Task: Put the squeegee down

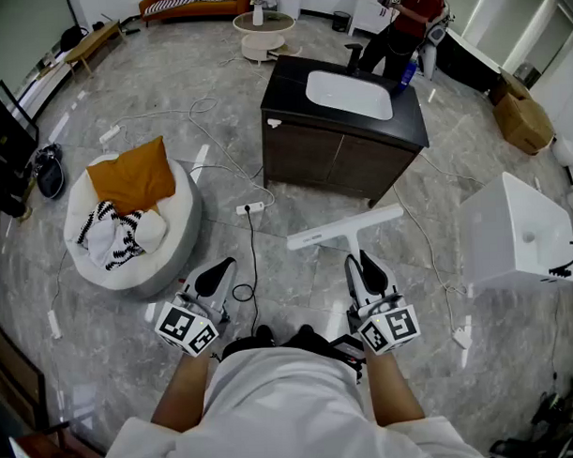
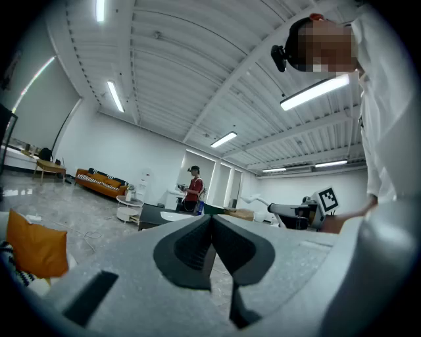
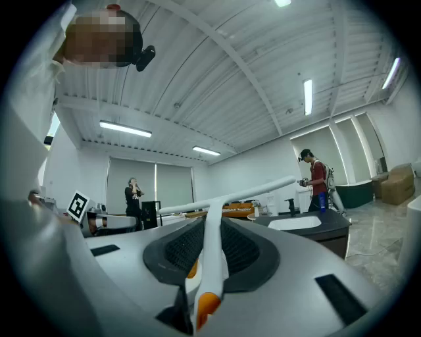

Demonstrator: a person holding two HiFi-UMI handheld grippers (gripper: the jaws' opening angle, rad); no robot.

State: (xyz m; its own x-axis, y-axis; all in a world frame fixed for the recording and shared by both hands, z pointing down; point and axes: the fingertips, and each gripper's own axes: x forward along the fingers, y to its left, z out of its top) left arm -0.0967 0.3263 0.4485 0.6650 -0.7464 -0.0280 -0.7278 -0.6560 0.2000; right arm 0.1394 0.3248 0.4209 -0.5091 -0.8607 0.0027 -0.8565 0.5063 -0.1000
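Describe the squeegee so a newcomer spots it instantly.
Find the dark sink cabinet mid-floor. Just on its near side, the right gripper holds the squeegee. It's the only white T-shaped bar, with an orange-tipped handle.

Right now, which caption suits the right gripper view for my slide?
Right gripper holds a white squeegee by its handle, facing a dark sink cabinet.

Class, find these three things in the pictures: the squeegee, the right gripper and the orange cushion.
squeegee [image 1: 346, 227]: head view, on its blade bar.
right gripper [image 1: 359, 260]: head view, midway between its fingertips.
orange cushion [image 1: 133, 177]: head view, middle of its top face.
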